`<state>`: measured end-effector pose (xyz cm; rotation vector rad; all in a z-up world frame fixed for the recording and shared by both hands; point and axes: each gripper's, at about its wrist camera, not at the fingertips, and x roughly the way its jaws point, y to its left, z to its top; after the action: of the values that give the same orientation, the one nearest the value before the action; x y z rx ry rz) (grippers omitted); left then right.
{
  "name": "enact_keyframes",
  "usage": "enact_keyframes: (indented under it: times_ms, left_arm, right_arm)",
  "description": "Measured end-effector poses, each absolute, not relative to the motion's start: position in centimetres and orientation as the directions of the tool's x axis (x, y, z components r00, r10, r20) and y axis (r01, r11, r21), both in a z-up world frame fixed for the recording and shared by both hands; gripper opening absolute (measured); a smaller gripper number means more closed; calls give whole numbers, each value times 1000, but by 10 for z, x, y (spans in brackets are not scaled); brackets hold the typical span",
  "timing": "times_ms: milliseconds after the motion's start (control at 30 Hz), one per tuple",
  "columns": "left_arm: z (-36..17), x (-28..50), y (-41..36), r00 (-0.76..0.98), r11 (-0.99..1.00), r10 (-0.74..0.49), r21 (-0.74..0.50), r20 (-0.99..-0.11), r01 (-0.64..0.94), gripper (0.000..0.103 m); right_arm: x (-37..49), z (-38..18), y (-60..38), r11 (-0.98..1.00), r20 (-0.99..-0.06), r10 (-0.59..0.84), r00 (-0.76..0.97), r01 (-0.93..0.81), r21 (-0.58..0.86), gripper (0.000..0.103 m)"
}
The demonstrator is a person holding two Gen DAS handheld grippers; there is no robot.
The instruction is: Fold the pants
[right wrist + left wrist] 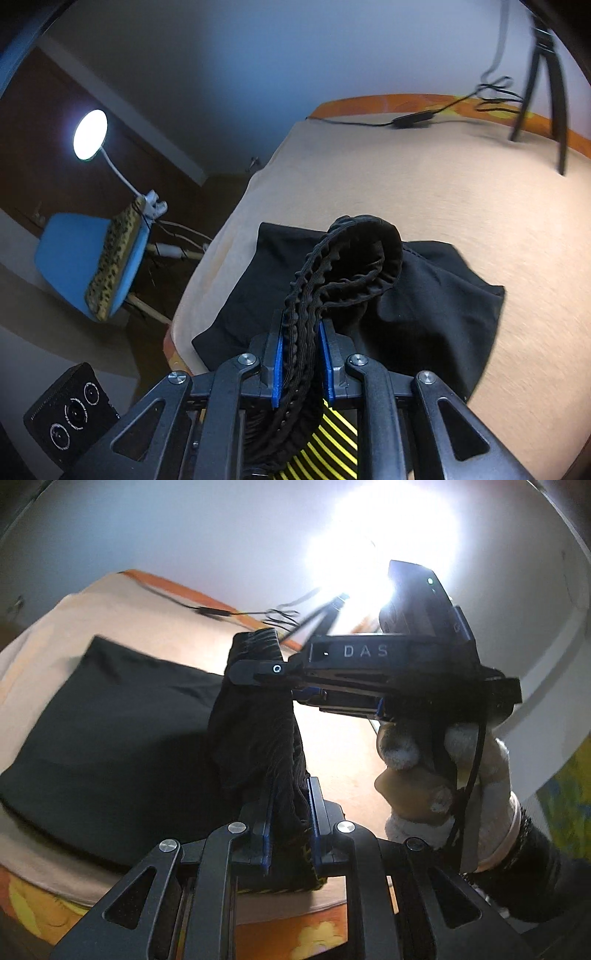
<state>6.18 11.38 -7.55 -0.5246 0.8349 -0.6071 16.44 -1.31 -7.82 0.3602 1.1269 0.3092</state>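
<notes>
The black pants lay on a bed with a tan cover. The left hand-held gripper and right hand-held gripper each pinched the stretchy waistband, lifting it. A lamp glowed over a blue chair on the left.

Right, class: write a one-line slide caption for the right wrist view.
Right gripper clamps the black pants' elastic waistband above the beige bed cover.

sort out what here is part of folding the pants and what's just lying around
Part of the job:
- black pants, on the beige sheet
- left hand-held gripper, shut on the pants
- right hand-held gripper, shut on the pants' waistband

Lying about:
- black cable
- tripod
- lamp
- blue chair
</notes>
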Motion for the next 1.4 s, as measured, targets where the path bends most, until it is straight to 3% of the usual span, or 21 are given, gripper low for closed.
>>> enact_keyframes:
  times_ms: [400,467,533,800,1100,1400]
  left_arm:
    - [-114,58,195,598,685,-627,-718,-499,119,14]
    - [-118,55,203,603,690,-613,-717,-510,96,14]
    - [-123,54,210,611,696,-597,-715,-520,71,14]
    - [-137,43,233,641,686,-559,-728,-525,3,13]
    - [-135,44,250,683,690,-512,-723,-522,-36,13]
    - [-124,38,265,696,801,-352,-586,-626,-122,18]
  right_arm:
    - [215,-120,64,922,-875,387,290,-147,359,17]
    - [221,-126,70,917,-877,396,273,-162,364,24]
    - [225,-130,71,906,-871,420,256,-172,386,39]
    - [214,-90,27,862,-775,507,378,-207,463,43]
    - [171,-99,-52,958,-844,280,458,-76,276,45]
    - [188,-129,-60,975,-882,211,421,-32,218,45]
